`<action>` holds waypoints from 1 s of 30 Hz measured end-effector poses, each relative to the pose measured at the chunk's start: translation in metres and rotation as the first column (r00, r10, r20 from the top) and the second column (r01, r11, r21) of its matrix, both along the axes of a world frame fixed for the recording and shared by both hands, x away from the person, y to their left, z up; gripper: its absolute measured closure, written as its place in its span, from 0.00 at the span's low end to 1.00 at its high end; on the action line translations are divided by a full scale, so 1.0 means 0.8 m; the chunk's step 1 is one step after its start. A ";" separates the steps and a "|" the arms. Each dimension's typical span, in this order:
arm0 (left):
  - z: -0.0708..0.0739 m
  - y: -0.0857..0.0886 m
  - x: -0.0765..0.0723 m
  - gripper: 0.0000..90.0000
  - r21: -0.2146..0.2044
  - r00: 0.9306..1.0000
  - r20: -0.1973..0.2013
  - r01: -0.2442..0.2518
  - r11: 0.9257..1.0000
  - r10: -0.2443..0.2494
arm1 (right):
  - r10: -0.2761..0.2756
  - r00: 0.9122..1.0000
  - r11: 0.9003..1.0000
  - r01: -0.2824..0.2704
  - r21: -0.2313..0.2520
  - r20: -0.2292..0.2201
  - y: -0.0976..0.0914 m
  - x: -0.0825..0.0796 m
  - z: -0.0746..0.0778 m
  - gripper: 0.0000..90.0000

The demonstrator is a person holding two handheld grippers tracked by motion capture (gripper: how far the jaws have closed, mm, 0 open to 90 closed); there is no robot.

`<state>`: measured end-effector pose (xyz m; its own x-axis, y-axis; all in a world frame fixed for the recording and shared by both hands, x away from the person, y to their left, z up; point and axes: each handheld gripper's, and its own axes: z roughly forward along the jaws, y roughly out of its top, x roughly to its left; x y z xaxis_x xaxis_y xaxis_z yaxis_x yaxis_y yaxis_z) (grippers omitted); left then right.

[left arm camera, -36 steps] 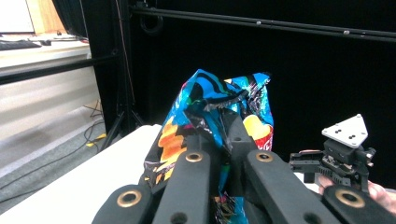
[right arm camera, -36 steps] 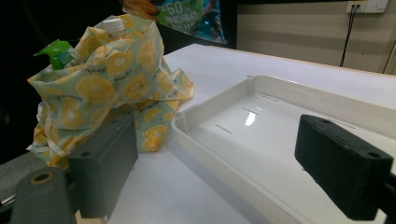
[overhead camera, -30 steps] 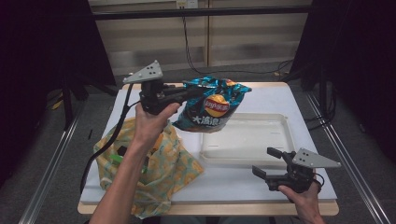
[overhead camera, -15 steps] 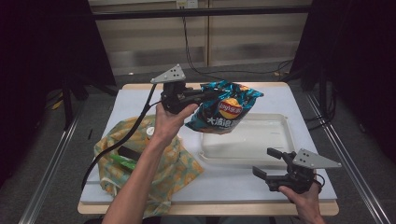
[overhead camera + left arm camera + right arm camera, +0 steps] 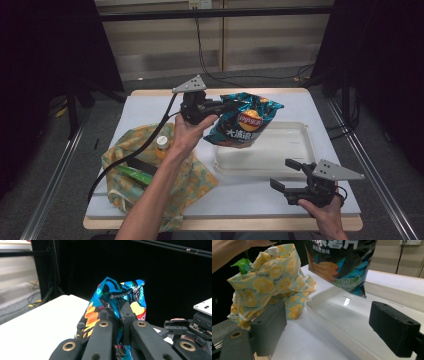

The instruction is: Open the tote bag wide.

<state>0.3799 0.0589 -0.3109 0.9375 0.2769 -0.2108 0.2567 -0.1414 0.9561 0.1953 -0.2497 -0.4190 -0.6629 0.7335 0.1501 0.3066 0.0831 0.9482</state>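
A blue crisp bag (image 5: 246,123) hangs in the air over the left end of the clear plastic tray (image 5: 300,145). My left gripper (image 5: 226,106) is shut on the bag's crumpled top edge (image 5: 117,293); its jaws pinch the foil from both sides. The bag's lower part (image 5: 342,265) hovers just above the tray (image 5: 352,315) without touching it. Near the table's front right corner my right gripper (image 5: 290,175) rests low, open, with nothing between its fingers (image 5: 268,327).
A yellow-patterned cloth bag (image 5: 150,175) lies at the front left, holding a bottle (image 5: 161,145) and a green packet (image 5: 132,174). It also appears beside the tray as the cloth bag (image 5: 272,282). The left gripper's cable (image 5: 130,155) trails over it.
My left gripper has carried the crisp bag rightward and lower, from the table's back middle to over the tray's left end. The right gripper has stayed put.
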 end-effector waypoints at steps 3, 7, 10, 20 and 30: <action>-0.012 -0.011 -0.001 0.99 0.014 1.000 -0.010 0.015 1.000 -0.015 | -0.001 1.000 1.000 0.001 0.001 0.001 0.000 0.000 0.000 0.16; -0.023 -0.021 -0.005 0.99 0.018 0.999 -0.026 0.021 1.000 -0.020 | -0.001 1.000 1.000 0.001 -0.004 0.003 0.000 0.001 -0.001 0.16; -0.031 -0.027 -0.007 0.99 0.030 0.999 -0.029 0.036 0.999 -0.035 | 0.000 1.000 1.000 0.000 -0.004 0.002 0.000 0.001 -0.001 0.16; -0.056 -0.038 -0.011 0.99 0.029 0.996 -0.058 0.066 0.997 -0.065 | 0.004 1.000 1.000 -0.004 -0.003 -0.002 0.000 0.002 -0.002 0.16; -0.065 -0.022 -0.011 0.97 0.098 0.998 -0.064 0.030 0.995 -0.024 | 0.002 1.000 1.000 -0.002 -0.006 -0.004 0.000 0.003 -0.002 0.17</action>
<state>0.3715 0.0412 -0.3627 0.9308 0.2743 -0.2417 0.3101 -0.2420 0.9194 0.1978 -0.2501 -0.4208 -0.6635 0.7333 0.1482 0.3099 0.0891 0.9466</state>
